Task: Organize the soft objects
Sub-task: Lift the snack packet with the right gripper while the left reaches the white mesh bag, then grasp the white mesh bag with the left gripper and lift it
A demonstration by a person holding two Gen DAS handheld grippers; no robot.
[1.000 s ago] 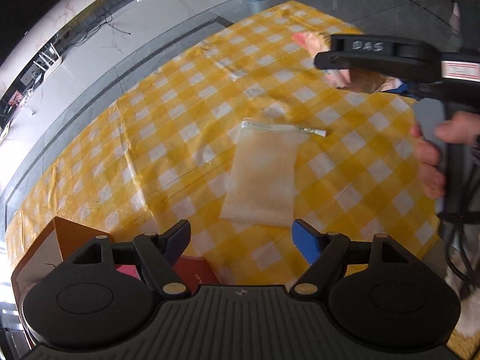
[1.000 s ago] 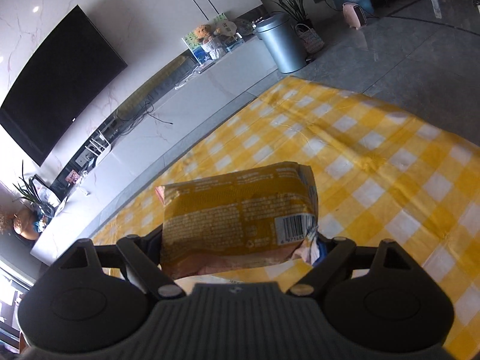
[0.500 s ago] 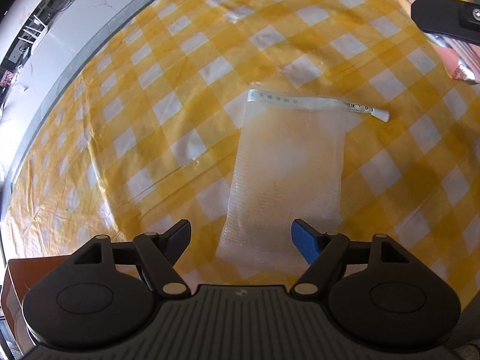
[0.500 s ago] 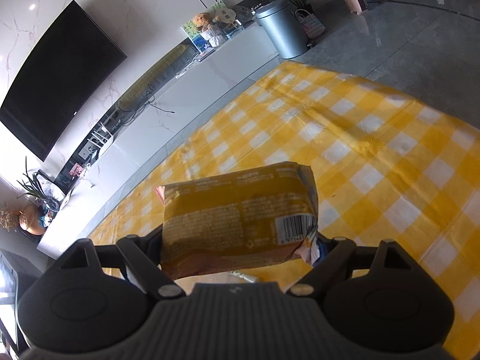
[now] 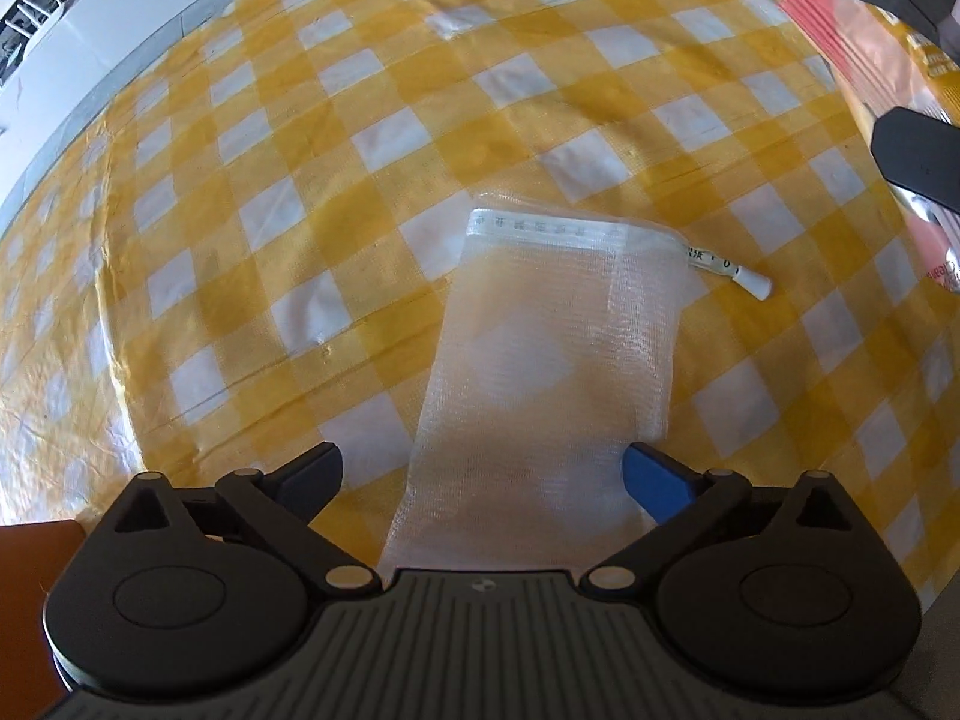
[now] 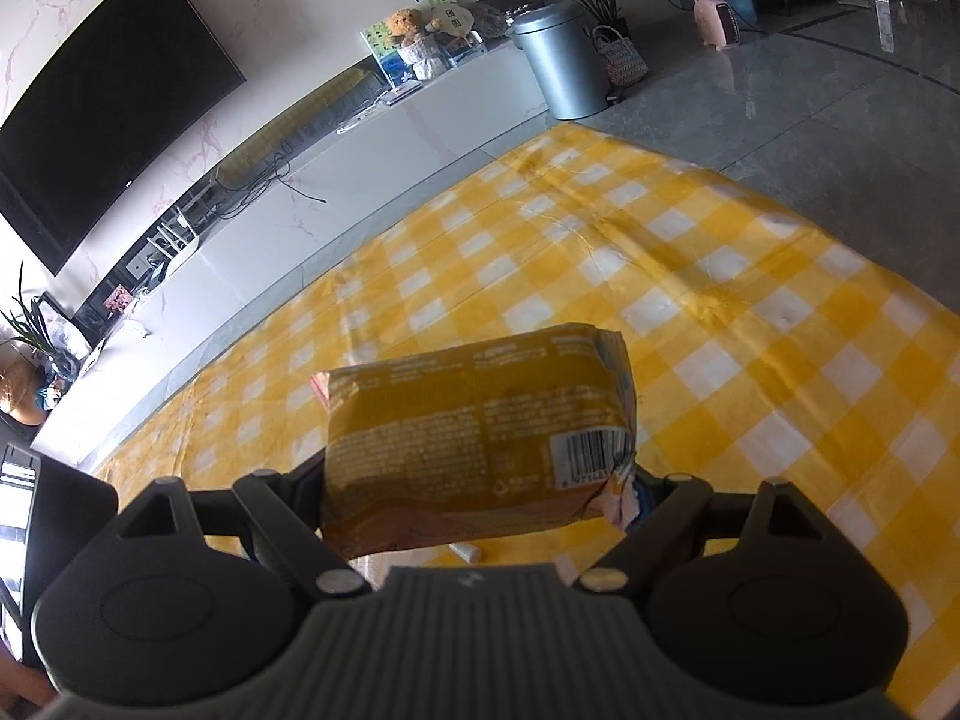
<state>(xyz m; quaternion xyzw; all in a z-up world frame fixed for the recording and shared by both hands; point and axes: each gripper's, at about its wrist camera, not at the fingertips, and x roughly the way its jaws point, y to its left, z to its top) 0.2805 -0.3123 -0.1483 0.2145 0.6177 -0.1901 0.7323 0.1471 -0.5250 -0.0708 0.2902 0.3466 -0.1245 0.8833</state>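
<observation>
broadly, a yellow-and-white checked cloth (image 5: pixel 420 192) covers the table and fills most of both views, creased in places. beyond its far edge in the right wrist view run a grey tiled floor (image 6: pixel 780 96), a long white cabinet (image 6: pixel 360 180) with cables on it, and a dark tv (image 6: pixel 114 144) on the marble wall. a grey bin (image 6: pixel 561 63) stands at the cabinet's end, with a woven basket just beside it.

on the cloth lies a white mesh bag (image 5: pixel 552 360), flat, its banded mouth away from the camera and a white cord tag (image 5: pixel 729 273) trailing off the mouth's right corner. the left gripper (image 5: pixel 483 480) hangs just over the near end of the bag with its fingers spread wide, one on either side of the bag's width; it holds nothing, and whether the tips touch the mesh cannot be told. an orange box corner (image 5: pixel 36 546) shows at the lower left.

the right gripper (image 6: pixel 480 492) is closed onto a yellow packet (image 6: pixel 474 438), held off the cloth with its printed back and barcode facing up; the pads themselves are hidden behind the packet. in the left wrist view the same packet (image 5: pixel 858 48) shows at the upper right edge, pink and yellow, well apart from the bag.
</observation>
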